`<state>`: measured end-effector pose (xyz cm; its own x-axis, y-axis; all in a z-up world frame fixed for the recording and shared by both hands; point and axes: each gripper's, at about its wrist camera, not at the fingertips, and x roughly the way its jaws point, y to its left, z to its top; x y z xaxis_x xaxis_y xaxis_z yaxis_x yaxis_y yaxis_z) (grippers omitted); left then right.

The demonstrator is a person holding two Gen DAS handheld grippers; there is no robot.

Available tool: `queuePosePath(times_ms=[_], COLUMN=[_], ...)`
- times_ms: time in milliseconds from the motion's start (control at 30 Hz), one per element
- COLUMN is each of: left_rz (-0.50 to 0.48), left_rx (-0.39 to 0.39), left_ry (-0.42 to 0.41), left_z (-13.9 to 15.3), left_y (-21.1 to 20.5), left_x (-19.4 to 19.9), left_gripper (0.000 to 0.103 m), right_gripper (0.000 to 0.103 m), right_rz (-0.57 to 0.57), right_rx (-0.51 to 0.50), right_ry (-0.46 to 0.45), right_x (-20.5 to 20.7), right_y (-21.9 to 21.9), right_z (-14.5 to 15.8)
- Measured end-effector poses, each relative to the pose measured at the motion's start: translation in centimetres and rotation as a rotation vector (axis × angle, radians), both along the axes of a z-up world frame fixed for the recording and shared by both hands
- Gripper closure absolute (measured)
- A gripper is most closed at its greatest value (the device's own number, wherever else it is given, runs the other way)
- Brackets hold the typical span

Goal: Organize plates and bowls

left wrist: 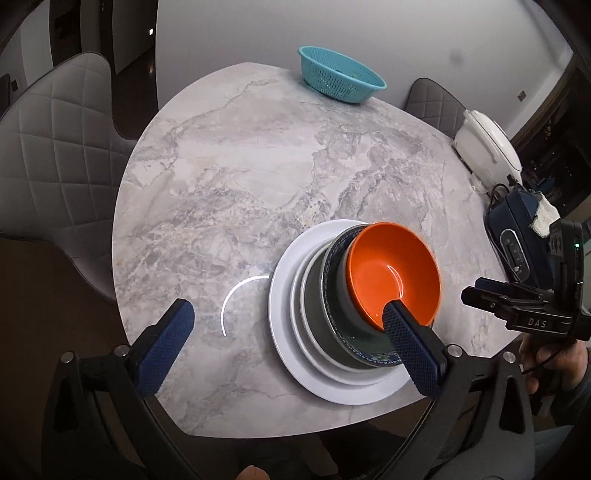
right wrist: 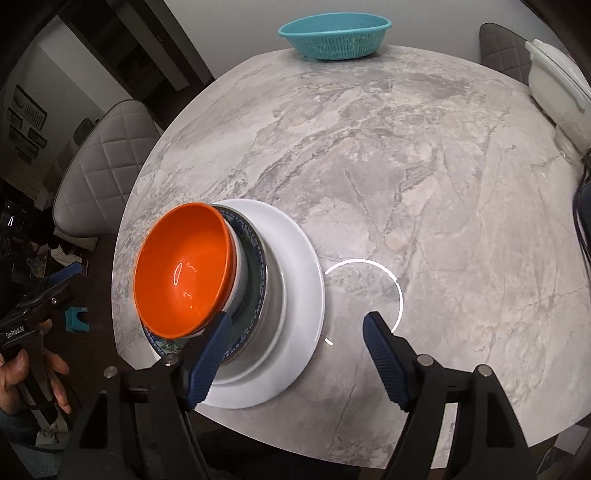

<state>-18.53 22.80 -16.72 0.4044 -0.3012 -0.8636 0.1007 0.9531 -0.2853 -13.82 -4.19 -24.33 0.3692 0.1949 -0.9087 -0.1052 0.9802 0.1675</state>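
A stack of dishes stands near the marble table's (left wrist: pixel 240 166) front edge. A wide white plate (left wrist: pixel 284 332) (right wrist: pixel 303 266) lies at the bottom, with a smaller white plate and a blue-patterned bowl (left wrist: pixel 369 354) (right wrist: pixel 258 258) above it. An orange bowl (left wrist: pixel 391 269) (right wrist: pixel 184 266) sits on top. My left gripper (left wrist: pixel 287 310) hovers open over the stack's left side, its right finger in front of the orange bowl's near rim. My right gripper (right wrist: pixel 298 320) is open over the stack's right side, its left finger beside the bowls. Neither holds anything.
A teal colander basket (left wrist: pixel 340 79) (right wrist: pixel 336 35) sits at the table's far edge. A white appliance (left wrist: pixel 487 144) (right wrist: pixel 557 85) and a dark blue device (left wrist: pixel 517 229) stand at the right edge. Quilted grey chairs (left wrist: pixel 55 147) (right wrist: pixel 99 158) ring the table.
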Motion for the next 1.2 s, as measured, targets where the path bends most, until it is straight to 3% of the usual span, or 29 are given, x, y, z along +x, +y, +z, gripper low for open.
queuePosePath(times_ms=[100, 233, 333, 433, 500, 667, 800, 967, 1133, 1200], left_rz=[0.033, 0.148, 0.209, 0.299, 0.282, 0.219, 0.185, 0.099, 0.014, -0.005], left_rx=[0.084, 0.206, 0.124, 0.129, 0.072, 0.138, 0.207, 0.198, 0.298, 0.283], left_ry=[-0.079, -0.205, -0.301, -0.220, -0.130, 0.017, -0.042, -0.070, -0.098, -0.107], left_z=[2.6, 7.3, 11.0, 12.4, 12.5, 12.0, 14.5, 17.5, 19.6, 20.3], left_y=[-0.1, -0.2, -0.4, -1.8, -3.1, -7.7, -10.4, -12.3, -14.0, -13.9], left_x=[-1.1, -2.7, -4.5, -5.7, -6.3, -7.5, -8.3, -7.6, -7.7, -7.9], left_gripper=[0.000, 0.000, 0.000, 0.000, 0.000, 0.001, 0.001, 0.000, 0.000, 0.000], right_gripper=[0.020, 0.018, 0.017, 0.016, 0.016, 0.015, 0.012, 0.009, 0.009, 0.009], right_rz=[-0.046, -0.063, -0.057, -0.066, -0.080, -0.104, -0.106, -0.167, -0.231, -0.244], right_rx=[0.008, 0.003, -0.019, -0.014, -0.012, -0.041, -0.080, -0.085, -0.099, -0.108], right_ry=[-0.049, -0.106, -0.146, -0.168, -0.159, -0.187, -0.230, -0.252, -0.250, -0.252], right_x=[-1.3, -2.7, -3.3, -3.5, -3.7, -5.2, -6.8, -8.1, -8.5, -8.4], right_y=[0.3, 0.9, 1.4, 1.2, 0.7, -0.5, -0.7, -1.4, -1.0, -0.6], right_z=[1.5, 3.8, 5.7, 7.5, 8.5, 11.5, 14.0, 15.8, 17.2, 17.5])
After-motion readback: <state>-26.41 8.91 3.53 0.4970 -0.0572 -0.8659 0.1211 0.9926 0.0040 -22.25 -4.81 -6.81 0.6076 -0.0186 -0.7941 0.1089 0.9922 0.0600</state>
